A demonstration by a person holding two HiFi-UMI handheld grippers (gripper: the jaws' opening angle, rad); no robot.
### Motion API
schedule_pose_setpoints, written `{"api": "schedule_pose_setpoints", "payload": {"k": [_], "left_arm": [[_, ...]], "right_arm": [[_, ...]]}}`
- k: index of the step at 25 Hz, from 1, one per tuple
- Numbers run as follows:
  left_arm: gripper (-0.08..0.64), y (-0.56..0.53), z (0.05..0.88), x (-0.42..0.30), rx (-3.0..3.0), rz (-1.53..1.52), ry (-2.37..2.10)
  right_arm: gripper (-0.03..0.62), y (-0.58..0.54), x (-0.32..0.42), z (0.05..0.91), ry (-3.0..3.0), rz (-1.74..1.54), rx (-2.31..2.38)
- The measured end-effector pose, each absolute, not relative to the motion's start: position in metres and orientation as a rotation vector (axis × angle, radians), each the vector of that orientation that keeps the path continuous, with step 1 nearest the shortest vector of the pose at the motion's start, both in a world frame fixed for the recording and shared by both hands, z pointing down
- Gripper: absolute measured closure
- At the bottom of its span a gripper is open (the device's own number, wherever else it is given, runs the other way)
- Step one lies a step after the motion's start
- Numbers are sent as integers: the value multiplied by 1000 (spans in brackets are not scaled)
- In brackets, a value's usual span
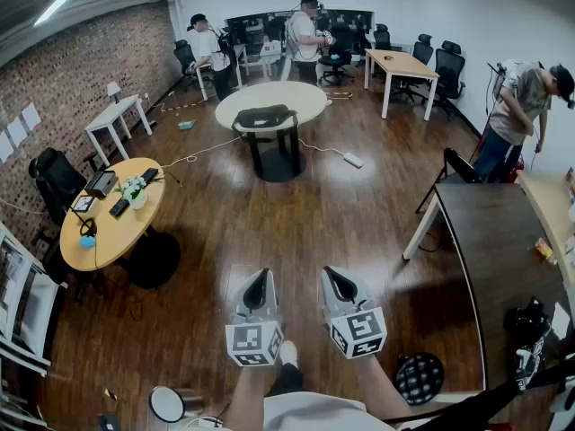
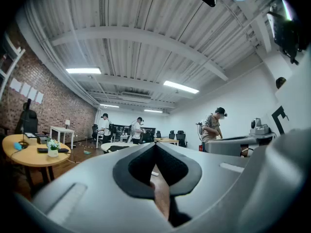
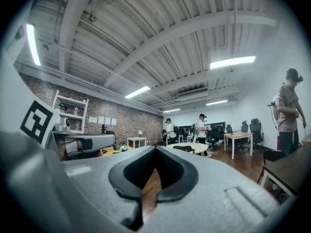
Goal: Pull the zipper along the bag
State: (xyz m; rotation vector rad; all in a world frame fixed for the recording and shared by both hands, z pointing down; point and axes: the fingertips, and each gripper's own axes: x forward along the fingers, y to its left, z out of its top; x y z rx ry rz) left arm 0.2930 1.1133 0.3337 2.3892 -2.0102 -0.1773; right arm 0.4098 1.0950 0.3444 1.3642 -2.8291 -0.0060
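A black bag [image 1: 263, 117] lies on a white round table [image 1: 305, 97] far across the room, well away from both grippers. It also shows small as the bag [image 2: 115, 148] in the left gripper view and the bag [image 3: 185, 148] in the right gripper view. My left gripper [image 1: 258, 277] and right gripper [image 1: 334, 275] are held side by side low in the head view, over the wooden floor, pointing toward that table. Both are shut with nothing between the jaws, as the left gripper [image 2: 155, 144] and right gripper [image 3: 155, 148] show in their own views.
A yellow round table [image 1: 108, 214] with small items stands at the left, a dark desk [image 1: 503, 241] at the right. Two people [image 1: 305, 34] stand at the back, another person [image 1: 521, 115] at the right. A power strip [image 1: 353, 160] and cable lie on the floor.
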Motion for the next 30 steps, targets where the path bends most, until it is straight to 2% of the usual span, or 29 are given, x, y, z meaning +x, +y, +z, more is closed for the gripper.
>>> {"api": "schedule_pose_setpoints", "payload": {"k": [10, 15, 24, 30], "left_arm": [[545, 952, 313, 196, 2471, -196, -1945], [545, 889, 328, 146, 2437, -209, -1930], [545, 772, 355, 107, 2418, -186, -1902], [545, 640, 350, 58, 2425, -128, -1952]], "right_arm": [[604, 931, 308, 318, -2797, -128, 1395], [604, 869, 251, 331, -2798, -98, 1350], [604, 740, 199, 352, -2802, -49, 1305], [604, 606, 156, 354, -2866, 20, 1292]]}}
